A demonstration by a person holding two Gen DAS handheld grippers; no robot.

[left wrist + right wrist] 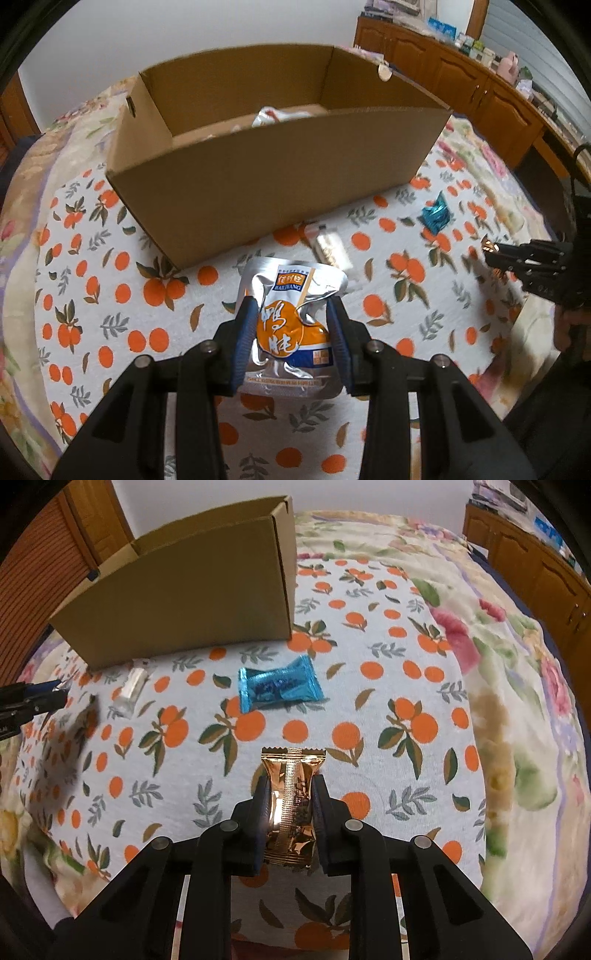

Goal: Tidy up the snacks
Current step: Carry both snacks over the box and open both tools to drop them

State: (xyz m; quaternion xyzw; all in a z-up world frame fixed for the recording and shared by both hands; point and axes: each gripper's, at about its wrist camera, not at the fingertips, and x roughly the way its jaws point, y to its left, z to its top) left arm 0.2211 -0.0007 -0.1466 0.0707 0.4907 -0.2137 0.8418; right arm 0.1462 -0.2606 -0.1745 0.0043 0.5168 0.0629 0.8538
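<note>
- Left gripper: jaws partly closed, pads pressed on both sides of a silver pouch with an orange label; pouch crumpled between them, held just in front of the box.
- Right gripper: jaws pinched tight on a gold wrapper, seam facing up, well in front of the box's right end.
- Box: open-topped cardboard, standing on an orange-print cloth; something pale and shiny inside near the back wall, too blurred to name.
- Clear wrapper: lying flat just in front of the box, between box and silver pouch; nearest thing to the pouch's way forward.
- Blue wrapper: flat on the cloth, near the box's right front corner, between box and gold wrapper.
- Box's front wall: tall, standing between both held snacks and the inside.
- Floral blanket: under the cloth, spreading right of the box.
- Wooden cabinets: behind and right of the box, clutter along the top.
- Dark shadow on the cloth left of the clear wrapper, below the left gripper's tips as seen in the right view.
</note>
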